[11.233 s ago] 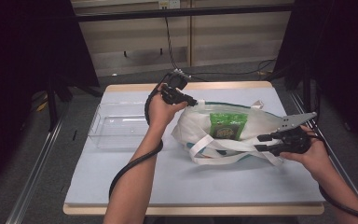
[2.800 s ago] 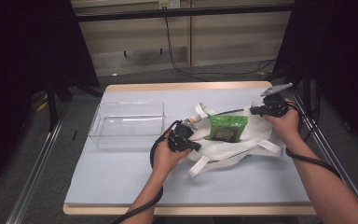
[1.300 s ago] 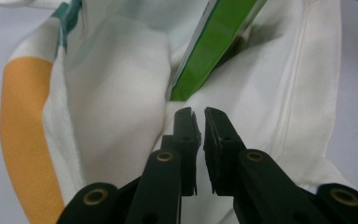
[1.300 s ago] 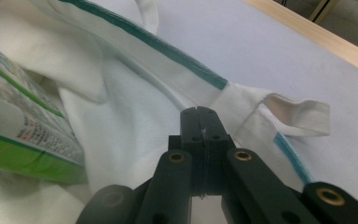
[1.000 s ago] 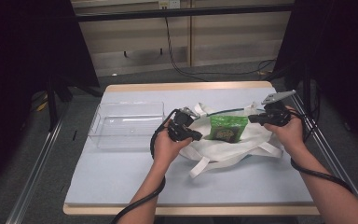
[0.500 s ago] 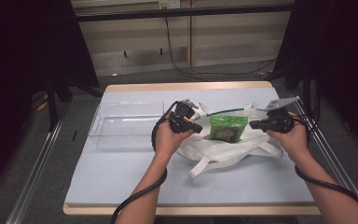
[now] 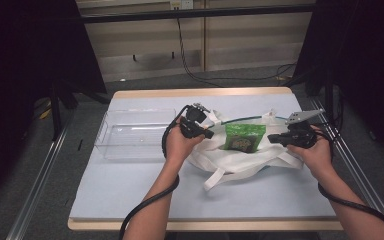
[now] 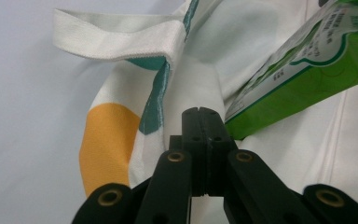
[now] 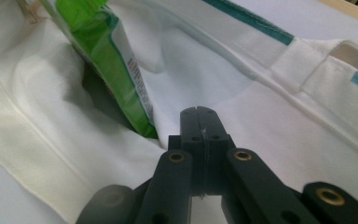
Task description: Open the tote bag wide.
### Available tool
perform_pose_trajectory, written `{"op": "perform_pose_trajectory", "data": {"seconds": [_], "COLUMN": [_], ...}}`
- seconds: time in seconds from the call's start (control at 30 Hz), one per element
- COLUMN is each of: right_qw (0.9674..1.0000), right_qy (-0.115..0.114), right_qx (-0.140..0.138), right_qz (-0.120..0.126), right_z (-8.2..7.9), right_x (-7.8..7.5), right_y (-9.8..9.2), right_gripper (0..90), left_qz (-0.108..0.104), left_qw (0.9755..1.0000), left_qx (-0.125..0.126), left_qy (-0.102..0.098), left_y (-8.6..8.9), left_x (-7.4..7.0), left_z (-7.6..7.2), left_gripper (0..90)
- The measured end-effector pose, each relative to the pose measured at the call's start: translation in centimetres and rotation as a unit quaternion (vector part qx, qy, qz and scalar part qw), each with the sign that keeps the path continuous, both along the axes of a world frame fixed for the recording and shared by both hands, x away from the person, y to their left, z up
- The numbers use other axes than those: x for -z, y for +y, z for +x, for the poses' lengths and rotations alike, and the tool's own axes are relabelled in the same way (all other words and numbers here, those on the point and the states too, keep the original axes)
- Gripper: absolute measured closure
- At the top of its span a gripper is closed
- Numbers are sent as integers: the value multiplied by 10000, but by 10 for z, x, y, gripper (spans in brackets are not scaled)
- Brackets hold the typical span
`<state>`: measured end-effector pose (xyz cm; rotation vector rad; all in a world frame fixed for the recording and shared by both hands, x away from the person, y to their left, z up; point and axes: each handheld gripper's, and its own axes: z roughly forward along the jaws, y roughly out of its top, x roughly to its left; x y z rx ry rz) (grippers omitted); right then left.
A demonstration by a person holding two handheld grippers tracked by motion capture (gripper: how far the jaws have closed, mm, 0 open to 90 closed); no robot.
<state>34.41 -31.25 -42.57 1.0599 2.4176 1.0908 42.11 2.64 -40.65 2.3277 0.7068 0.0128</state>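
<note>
From the high view, a white cloth bag (image 7: 240,160) lies on the right half of the desk (image 7: 130,195), with a green packet (image 7: 243,137) standing in its mouth and a clear plastic tray (image 7: 135,134) well apart to the left. The left gripper (image 7: 207,133) sits at the bag's left edge and the right gripper (image 7: 272,138) at its right edge, one on each side of the packet.

The left gripper view brings out what the high view cannot: an orange patch (image 8: 107,140) and teal trim on the cloth, a folded strap (image 8: 116,35) above, and the packet's lower corner just beside the jaws (their tips pressed together, with white cloth around them; whether cloth is pinched I cannot tell).

The right gripper view shows the packet's (image 9: 107,60) printed side edge leaning inside the bag's (image 9: 270,130) white lining, and these jaws also closed tight against each other, resting on cloth.
</note>
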Motion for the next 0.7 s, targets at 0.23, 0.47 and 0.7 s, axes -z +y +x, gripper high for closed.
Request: {"op": "perform_pose_trajectory", "data": {"seconds": [0.23, 0.47, 0.7], "right_qw": [10000, 9999, 9999], "right_qy": [1, 36, 12], "right_qx": [-82, -59, -47], "right_qz": [46, 103, 147], "right_z": [-6, -12, -18], "right_x": [5, 11, 14], "right_y": [2, -3, -5], "right_gripper": [900, 900, 900], "left_qz": [72, 107, 159], "left_qw": [10000, 9997, 9992], "left_qx": [-49, -195, -372], "left_qy": [-31, -54, -3], "left_y": [-3, -2, -1], "left_x": [1, 3, 6], "left_z": [4, 8, 13], "left_gripper": [900, 900, 900]}}
